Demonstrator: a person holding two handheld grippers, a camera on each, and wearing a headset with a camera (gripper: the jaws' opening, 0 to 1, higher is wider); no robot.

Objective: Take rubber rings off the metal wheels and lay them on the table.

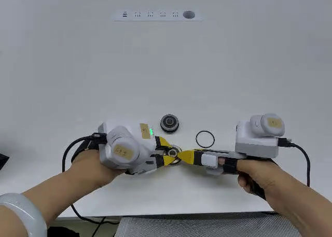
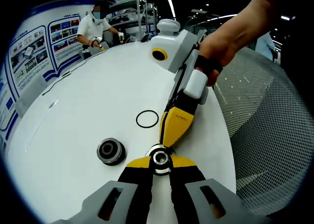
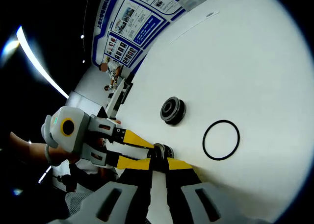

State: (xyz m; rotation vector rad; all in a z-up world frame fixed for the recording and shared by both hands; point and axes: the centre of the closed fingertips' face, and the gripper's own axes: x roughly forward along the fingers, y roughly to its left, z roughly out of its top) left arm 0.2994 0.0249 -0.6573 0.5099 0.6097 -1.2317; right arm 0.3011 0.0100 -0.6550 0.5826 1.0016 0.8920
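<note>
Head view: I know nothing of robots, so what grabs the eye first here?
Two yellow-tipped grippers, the left gripper and the right gripper, meet nose to nose on a small metal wheel near the front edge of the white table. Just behind sit a loose black rubber ring and a second, darker wheel.

rubber ring (image 1: 205,139), metal wheel (image 1: 169,123) on white table (image 1: 78,81)

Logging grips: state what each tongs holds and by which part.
Left tongs clamp the metal wheel across its rim, one jaw each side. Right tongs, closed, meet its edge; whether they grip anything cannot be told.
</note>
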